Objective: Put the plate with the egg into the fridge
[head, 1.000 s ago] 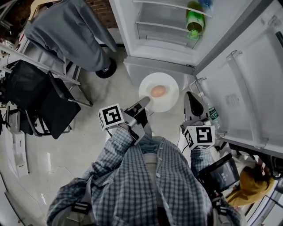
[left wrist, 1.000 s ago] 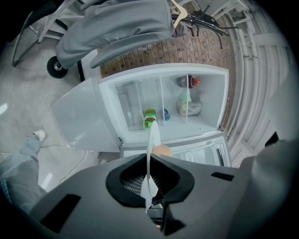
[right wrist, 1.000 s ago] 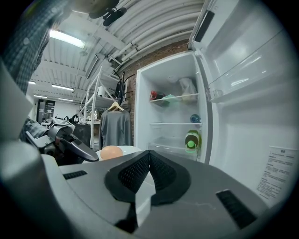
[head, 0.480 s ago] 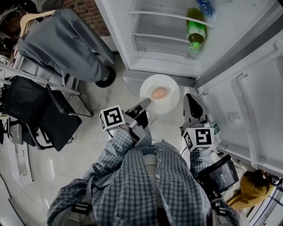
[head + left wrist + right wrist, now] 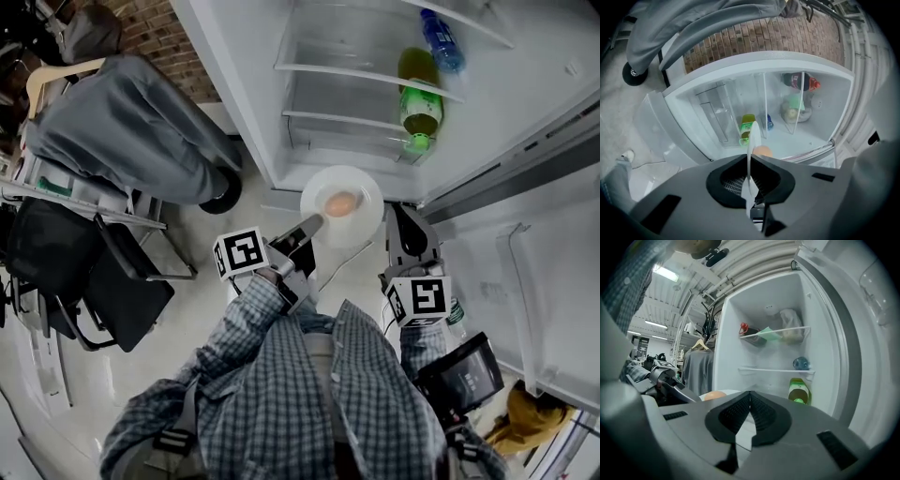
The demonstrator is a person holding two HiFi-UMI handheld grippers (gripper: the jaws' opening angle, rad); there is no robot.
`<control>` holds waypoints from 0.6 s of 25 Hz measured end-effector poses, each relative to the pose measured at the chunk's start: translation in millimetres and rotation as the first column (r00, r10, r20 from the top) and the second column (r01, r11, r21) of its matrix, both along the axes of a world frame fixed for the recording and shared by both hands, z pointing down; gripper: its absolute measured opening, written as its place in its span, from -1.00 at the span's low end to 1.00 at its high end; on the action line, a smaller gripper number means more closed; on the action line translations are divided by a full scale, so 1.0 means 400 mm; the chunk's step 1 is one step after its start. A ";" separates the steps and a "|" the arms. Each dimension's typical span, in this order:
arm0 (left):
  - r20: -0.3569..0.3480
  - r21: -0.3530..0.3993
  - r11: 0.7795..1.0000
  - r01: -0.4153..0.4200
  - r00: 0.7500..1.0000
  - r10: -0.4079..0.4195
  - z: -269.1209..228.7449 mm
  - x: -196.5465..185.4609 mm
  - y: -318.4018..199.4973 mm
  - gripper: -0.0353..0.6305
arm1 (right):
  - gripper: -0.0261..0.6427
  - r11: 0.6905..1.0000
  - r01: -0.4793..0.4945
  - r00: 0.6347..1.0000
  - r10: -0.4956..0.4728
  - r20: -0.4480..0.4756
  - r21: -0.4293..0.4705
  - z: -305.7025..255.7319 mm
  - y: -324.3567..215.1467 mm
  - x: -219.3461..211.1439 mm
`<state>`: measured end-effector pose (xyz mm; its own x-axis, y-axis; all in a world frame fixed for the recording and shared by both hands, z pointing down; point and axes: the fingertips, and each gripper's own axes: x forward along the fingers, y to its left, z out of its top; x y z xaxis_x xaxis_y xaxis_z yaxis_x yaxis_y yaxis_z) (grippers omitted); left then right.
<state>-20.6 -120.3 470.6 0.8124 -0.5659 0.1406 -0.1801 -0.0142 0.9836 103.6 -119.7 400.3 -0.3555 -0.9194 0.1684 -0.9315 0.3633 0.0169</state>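
Jaws on my left gripper (image 5: 314,223) pinch the plate (image 5: 367,187) rim, egg (image 5: 341,202) riding on it. The right gripper (image 5: 401,212) has its jaws shut and empty, in front of the open fridge (image 5: 244,103).

Egg (image 5: 341,202) on plate (image 5: 369,193), before fridge (image 5: 356,94)

Left gripper (image 5: 750,158) clamped on the rim of a thin white round plate (image 5: 753,136), seen edge-on.
A tan egg (image 5: 762,151) lay on the plate just beyond the black jaws. Ahead stood an open white fridge (image 5: 693,123) with a green plastic bottle (image 5: 747,126) inside, and a red-brown brick wall (image 5: 754,42) behind it.
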 end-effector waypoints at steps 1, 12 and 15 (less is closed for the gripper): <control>0.008 -0.003 1.000 -0.010 1.000 0.010 0.005 0.002 -0.018 -0.83 | -0.90 1.000 -0.007 1.000 0.007 -0.008 0.001 0.000 -0.016 0.002; 0.003 0.006 0.993 -0.116 0.993 0.116 0.007 0.046 -0.142 -0.83 | -0.90 0.996 -0.087 0.996 0.087 -0.020 0.004 -0.002 -0.130 0.016; 0.001 0.004 0.992 -0.129 0.992 0.129 0.006 0.051 -0.156 -0.83 | -0.90 0.996 -0.089 0.996 0.089 -0.022 -0.012 0.004 -0.141 0.013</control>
<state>0.0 -182.8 472.9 0.8784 -0.4573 0.1390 -0.1769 -0.0409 0.9834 108.7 -176.3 401.9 -0.2686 -0.9448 0.1874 -0.9596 0.2795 0.0333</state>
